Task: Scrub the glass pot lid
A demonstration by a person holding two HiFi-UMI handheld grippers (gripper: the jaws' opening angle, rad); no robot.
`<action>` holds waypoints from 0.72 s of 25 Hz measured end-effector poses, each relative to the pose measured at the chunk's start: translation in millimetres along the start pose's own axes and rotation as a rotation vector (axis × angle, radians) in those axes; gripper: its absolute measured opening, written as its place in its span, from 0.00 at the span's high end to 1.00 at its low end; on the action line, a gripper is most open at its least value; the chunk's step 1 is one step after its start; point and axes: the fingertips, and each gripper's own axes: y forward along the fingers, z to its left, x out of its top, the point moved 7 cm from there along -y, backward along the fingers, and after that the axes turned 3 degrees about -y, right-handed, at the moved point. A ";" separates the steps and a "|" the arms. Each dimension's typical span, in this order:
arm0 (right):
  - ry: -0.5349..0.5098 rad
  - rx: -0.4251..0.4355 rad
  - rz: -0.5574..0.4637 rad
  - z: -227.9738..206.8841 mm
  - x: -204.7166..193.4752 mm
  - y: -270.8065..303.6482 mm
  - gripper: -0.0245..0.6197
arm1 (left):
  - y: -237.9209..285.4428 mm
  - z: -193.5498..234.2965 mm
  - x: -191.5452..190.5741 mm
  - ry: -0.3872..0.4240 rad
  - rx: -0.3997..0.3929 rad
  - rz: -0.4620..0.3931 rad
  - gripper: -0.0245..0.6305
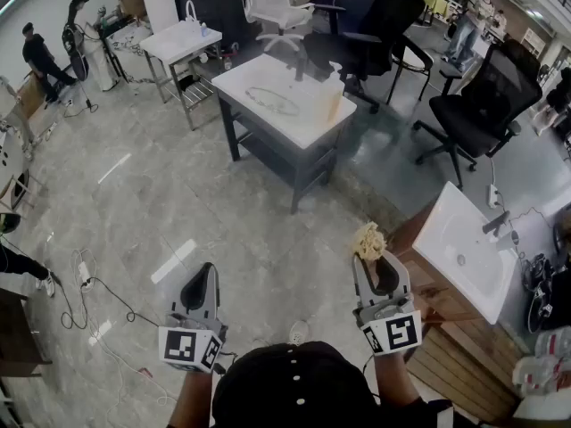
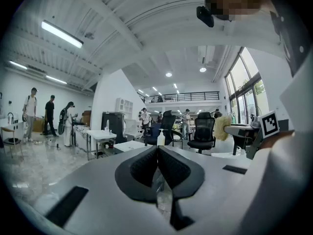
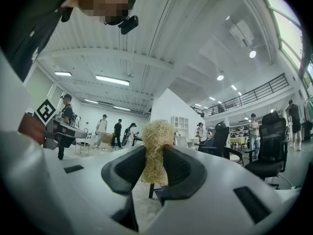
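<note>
Nearest to me, low in the head view, I hold both tongs out level over a pale stone floor [image 1: 134,203]. My left gripper [image 2: 157,153] has its two dark jaws pressed together with nothing between them. My right gripper [image 3: 154,156] is pinching a straw-coloured fibre scrubber [image 3: 157,143], which stands up above the pads like a small tuft. The scrubber looks light, coarse and springy, so I judge a moderate squeeze is enough to keep it. Just beyond my right side is a white sink [image 1: 446,239] set in a wooden counter. Farther ahead, well apart from both tongs, stands a white table [image 1: 268,71], and on it lies the glass pot lid [image 1: 272,102], flat and nearly see-through, with a pale bottle [image 1: 332,96] near it. I judge the lid to be rigid, fairly heavy for its size, breakable and slick once wet. The free left tongs should take it by its knob or clamp its rim, though I cannot make out a knob from here, while the scrubber works the glass. Behind the table are black office chairs [image 1: 473,105] and people in the distance.
</note>
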 end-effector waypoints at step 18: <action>0.031 0.062 -0.042 -24.7 -10.8 0.4 0.77 | 18.4 -26.7 -2.2 0.007 0.027 -0.002 0.92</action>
